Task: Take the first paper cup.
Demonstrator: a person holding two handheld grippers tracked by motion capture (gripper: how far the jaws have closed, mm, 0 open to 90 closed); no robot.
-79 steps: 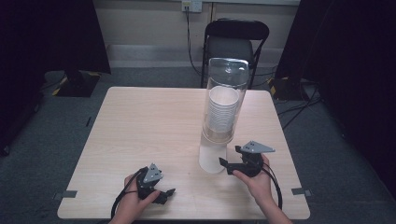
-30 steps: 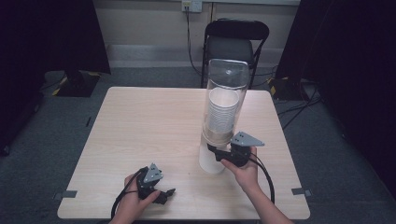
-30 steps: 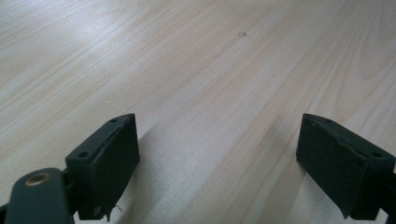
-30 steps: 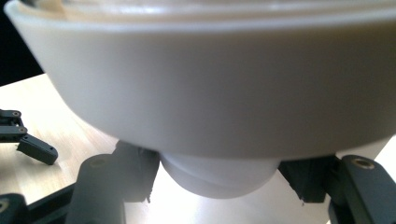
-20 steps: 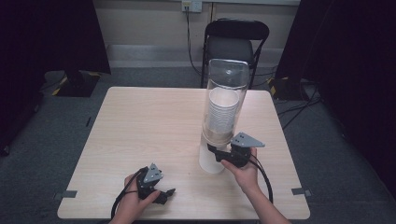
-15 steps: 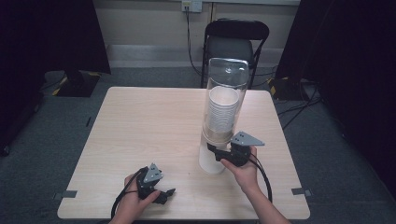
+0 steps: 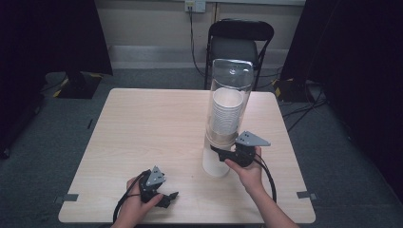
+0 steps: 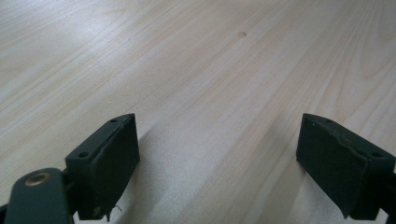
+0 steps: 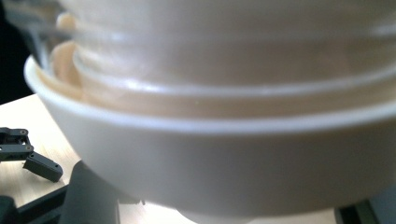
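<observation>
A black folding chair (image 7: 240,42) stands behind the wooden table (image 7: 142,128).

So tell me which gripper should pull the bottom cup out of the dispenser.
Right. The right gripper is already at the bottom cup under the dispenser tube; the left gripper rests open on the table, apart.

No legible text, label, brand, number or sign anywhere.

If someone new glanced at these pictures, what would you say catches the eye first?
The tall clear cup dispenser stands right of centre on the pale wooden table, holding a stack of paper cups. The right hand-held gripper reaches the lowest cup under the tube; its jaws have just been opening a little. The left hand-held gripper lies open near the front edge.
</observation>
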